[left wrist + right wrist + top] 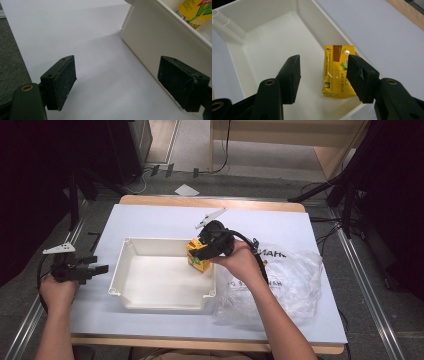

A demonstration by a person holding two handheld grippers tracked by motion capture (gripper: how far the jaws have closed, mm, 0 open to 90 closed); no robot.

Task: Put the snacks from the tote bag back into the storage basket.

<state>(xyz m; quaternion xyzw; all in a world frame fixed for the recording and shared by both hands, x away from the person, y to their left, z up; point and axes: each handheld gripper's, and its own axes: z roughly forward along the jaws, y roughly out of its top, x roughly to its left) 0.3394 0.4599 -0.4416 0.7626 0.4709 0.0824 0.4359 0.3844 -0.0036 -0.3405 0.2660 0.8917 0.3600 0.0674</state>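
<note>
A yellow carton (339, 72) is sitting inside the white bin (131, 251), in the bin's far right corner, close against the right wall as seen from above (198, 260); whether it is touching the wall cannot be told. In the right gripper view the carton is lying below the jaws, its brown-banded end pointing toward 12 o'clock and its printed face turned up. The right gripper (323, 75) is hovering over it with its jaws released and spread wide: one jaw is standing at 9 o'clock of the carton over the bare bin floor, the other is overlapping the carton's 3 o'clock edge, and neither is gripping it. From above, the right gripper (200, 254) is reaching in from the 3 o'clock side of the bin, held by the person's right hand (239, 260). A crumpled clear plastic bag (290, 280) with dark lettering is lying at 3 o'clock of the bin, just beside it, under the right forearm. Everything is resting on a pale table (150, 217). At 9 o'clock of the bin, the left gripper (97, 268) is being held by the left hand (57, 290) near the table's left edge, apart from the bin. In its own view the left gripper (116, 82) is showing its jaws released and empty over the table, with the bin's outer wall (150, 40) beside one jaw and the carton's top (196, 11) peeking over the rim.
</note>
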